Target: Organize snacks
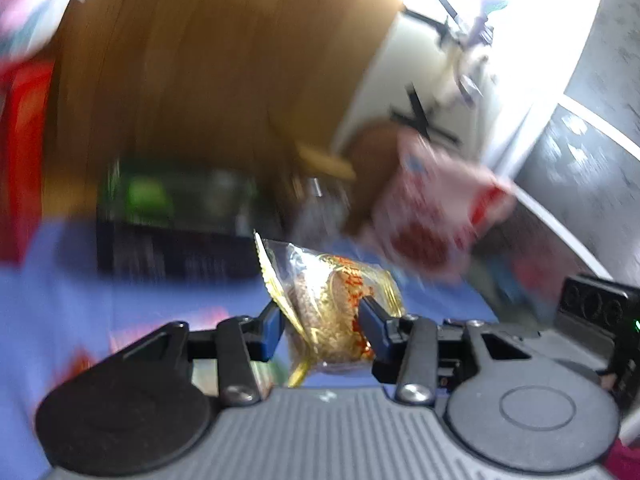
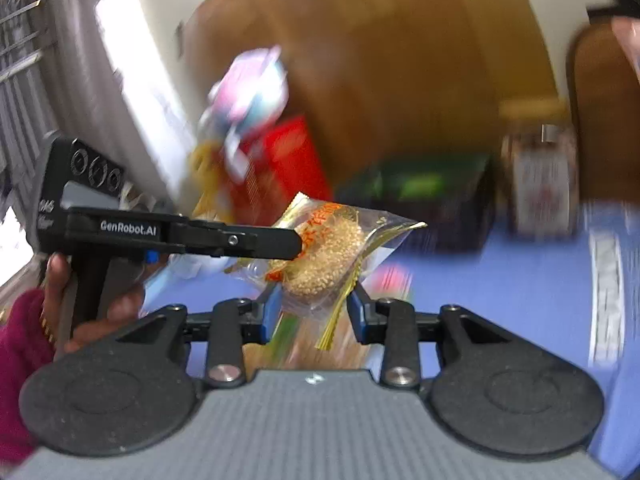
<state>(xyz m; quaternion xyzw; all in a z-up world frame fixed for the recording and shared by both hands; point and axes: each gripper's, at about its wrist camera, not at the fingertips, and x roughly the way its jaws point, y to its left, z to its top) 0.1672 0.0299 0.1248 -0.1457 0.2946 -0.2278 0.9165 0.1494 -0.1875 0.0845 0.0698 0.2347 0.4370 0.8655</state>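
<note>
Left gripper (image 1: pixel 322 326): blue pads clamp a clear, gold-edged snack packet (image 1: pixel 332 300), raised above the blue tabletop (image 1: pixel 48 300).
Right gripper (image 2: pixel 314 314): pads pinch a second sesame-snack packet (image 2: pixel 326 254); the left gripper (image 2: pixel 296 246) touches this packet from the side.
Hand (image 2: pixel 56 280): grips the left tool's handle.
Behind: dark green box (image 2: pixel 420 204), red box (image 2: pixel 288 164), jar (image 2: pixel 540 184), all blurred.
Farthest: brown wooden panel (image 1: pixel 208 72).

Clear snack packet (image 2: pixel 328 248) with gold edges and orange lettering over a sesame-brown cake, blue pads (image 2: pixel 273 312) on black grippers, a lavender-blue table (image 2: pixel 520 280), a red box (image 2: pixel 292 160), a dark green box (image 2: pixel 420 196), and a maroon sleeve (image 2: pixel 20 344).
</note>
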